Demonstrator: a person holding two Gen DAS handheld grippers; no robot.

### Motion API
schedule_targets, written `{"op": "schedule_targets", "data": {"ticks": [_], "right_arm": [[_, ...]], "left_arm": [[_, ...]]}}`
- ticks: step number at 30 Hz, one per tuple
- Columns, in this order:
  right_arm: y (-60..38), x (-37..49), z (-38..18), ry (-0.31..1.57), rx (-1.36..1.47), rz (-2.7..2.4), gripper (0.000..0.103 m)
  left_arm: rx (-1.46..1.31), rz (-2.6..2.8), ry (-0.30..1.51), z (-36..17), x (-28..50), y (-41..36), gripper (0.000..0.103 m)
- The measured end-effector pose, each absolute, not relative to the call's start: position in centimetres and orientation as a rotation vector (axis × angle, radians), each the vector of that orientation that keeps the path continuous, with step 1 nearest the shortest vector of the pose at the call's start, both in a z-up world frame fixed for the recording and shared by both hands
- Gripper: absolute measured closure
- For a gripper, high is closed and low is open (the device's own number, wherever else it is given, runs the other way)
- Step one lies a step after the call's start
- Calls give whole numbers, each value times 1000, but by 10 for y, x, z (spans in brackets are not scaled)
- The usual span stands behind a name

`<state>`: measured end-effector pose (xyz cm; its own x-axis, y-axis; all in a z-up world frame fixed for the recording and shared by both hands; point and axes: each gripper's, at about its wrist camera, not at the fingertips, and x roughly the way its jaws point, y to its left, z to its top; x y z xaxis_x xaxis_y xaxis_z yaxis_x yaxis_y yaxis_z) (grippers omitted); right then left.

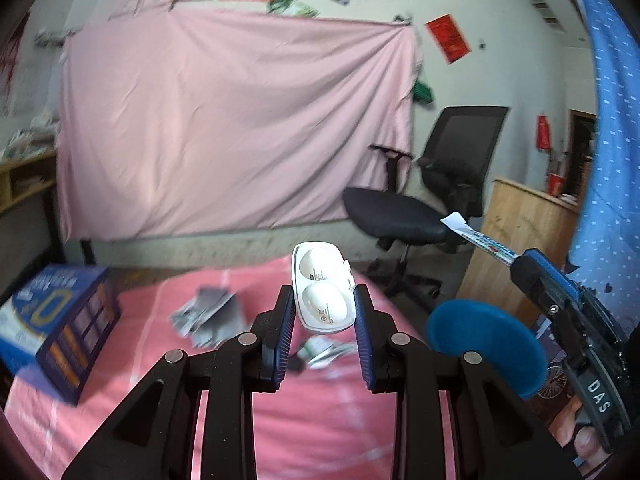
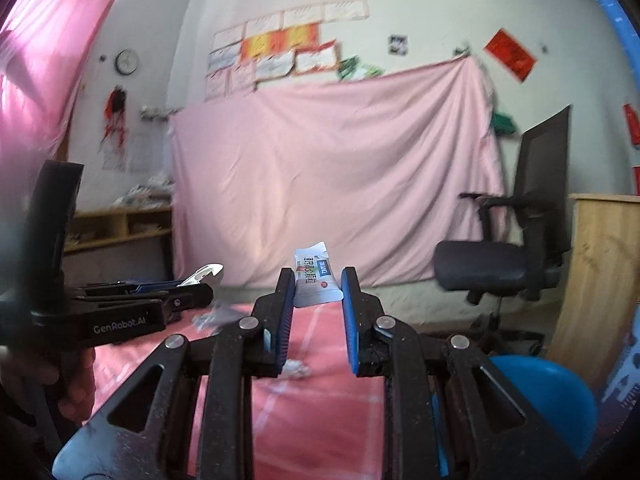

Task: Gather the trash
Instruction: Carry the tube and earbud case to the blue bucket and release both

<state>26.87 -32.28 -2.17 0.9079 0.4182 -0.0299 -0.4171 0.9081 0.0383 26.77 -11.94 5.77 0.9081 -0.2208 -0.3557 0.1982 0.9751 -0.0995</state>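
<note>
"DAS" on right claw [image 1: 516,260] body, "GenRobot.AI" on left claw [image 2: 200,280] body

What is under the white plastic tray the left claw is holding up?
Below the white plastic tray, held in the left gripper, crumpled paper scraps lie on the pink cloth. The fingers hide part of them.

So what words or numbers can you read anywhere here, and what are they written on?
"GenRobot.AI": on the side of the left tool's black body, seen from the right wrist.
"DAS": on the right tool's black body, seen from the left wrist.
Blue box: a big "0", the rest blurred.
Wrapper in the right tool: printed, too small to read.
White plastic tray in the left tool: tiny print, unreadable.
Wall posters: blurred.
</note>
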Motion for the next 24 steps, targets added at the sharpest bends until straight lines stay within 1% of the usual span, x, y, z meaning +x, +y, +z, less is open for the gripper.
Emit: {"op": "schedule_targets", "data": {"ticks": [4,10,17,24], "right_arm": [[-339,264,-16,-11,43,335,67],[-369,266,-17,5,87,193,67],[-419,287,-27,136,198,22,67],[-467,306,-49,266,317,-84,67]], "left_arm": [[-26,-269,339,67,276,-142,78],[27,-371,330,66,292,-183,78],[31,-509,394,53,321,-238,78],[41,-593,501,31,344,-285,78]]}}
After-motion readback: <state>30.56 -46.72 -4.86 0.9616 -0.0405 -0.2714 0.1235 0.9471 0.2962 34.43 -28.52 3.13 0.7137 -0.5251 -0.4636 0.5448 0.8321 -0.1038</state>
